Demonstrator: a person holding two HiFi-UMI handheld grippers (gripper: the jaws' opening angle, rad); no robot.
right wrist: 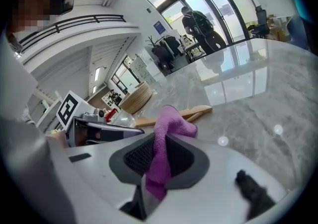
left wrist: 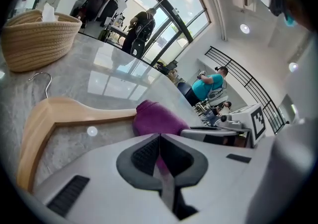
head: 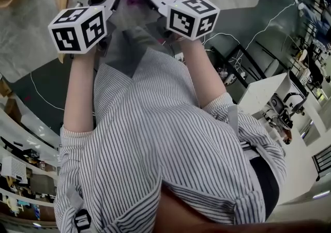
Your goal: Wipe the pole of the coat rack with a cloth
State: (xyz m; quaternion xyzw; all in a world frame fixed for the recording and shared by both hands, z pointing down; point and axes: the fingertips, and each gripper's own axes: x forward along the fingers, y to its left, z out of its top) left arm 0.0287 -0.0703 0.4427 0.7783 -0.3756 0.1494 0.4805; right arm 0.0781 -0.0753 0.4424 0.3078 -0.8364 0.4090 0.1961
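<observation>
The left hand-held gripper (left wrist: 160, 144) has its jaws pressed together on a thin fold of the purple cloth (left wrist: 155, 117). The right hand-held gripper (right wrist: 158, 152) pinches a thicker fold of the same cloth, which bulges up past its pads. In the head view the 2 hand-held grippers point toward each other, tips close together, with the cloth bunched between them over the grey marble counter (head: 31, 35).

Just beyond the cloth a wooden hanger (left wrist: 64, 114) lies flat on the counter; 1 of its arms ends right beside the cloth, though whether they touch cannot be told. Its metal hook (left wrist: 43, 80) points toward a woven basket (left wrist: 37, 37), which stands farther along, near the counter's far edge.

The person holding the tools wears a striped shirt (head: 170, 165). Beyond the counter there are tall windows (left wrist: 169, 9), and other people stand in the room.
</observation>
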